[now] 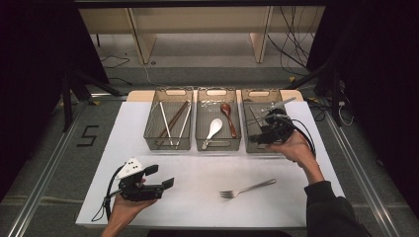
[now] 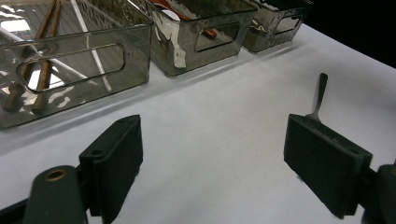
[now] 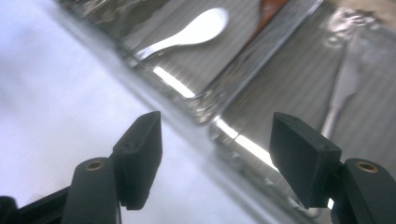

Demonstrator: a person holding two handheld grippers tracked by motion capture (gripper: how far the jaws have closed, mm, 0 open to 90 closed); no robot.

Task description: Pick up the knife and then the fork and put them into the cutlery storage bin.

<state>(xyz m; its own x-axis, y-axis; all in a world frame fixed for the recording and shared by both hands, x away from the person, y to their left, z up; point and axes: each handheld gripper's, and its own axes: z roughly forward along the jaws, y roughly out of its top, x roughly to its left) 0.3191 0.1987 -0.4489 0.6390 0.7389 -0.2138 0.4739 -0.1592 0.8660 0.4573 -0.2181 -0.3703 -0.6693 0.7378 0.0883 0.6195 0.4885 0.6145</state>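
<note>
our left claw (image 1: 159,176) rests low on the white desk (image 1: 197,197), jaws spread and empty, and our right claw (image 1: 267,129) hangs over the right bin (image 1: 247,143), also spread with nothing between the pads. out from them, the fork (image 1: 247,188) lies flat on the desk between both hands, well apart from the bins. we judge it light, stiff and slick polished metal, thin enough to skate under a pad; the narrow handle near its middle looks the best place to pinch. beyond sit smoky clear plastic bins holding chopsticks (image 1: 173,121) and a glossy white spoon (image 1: 214,128).
</note>
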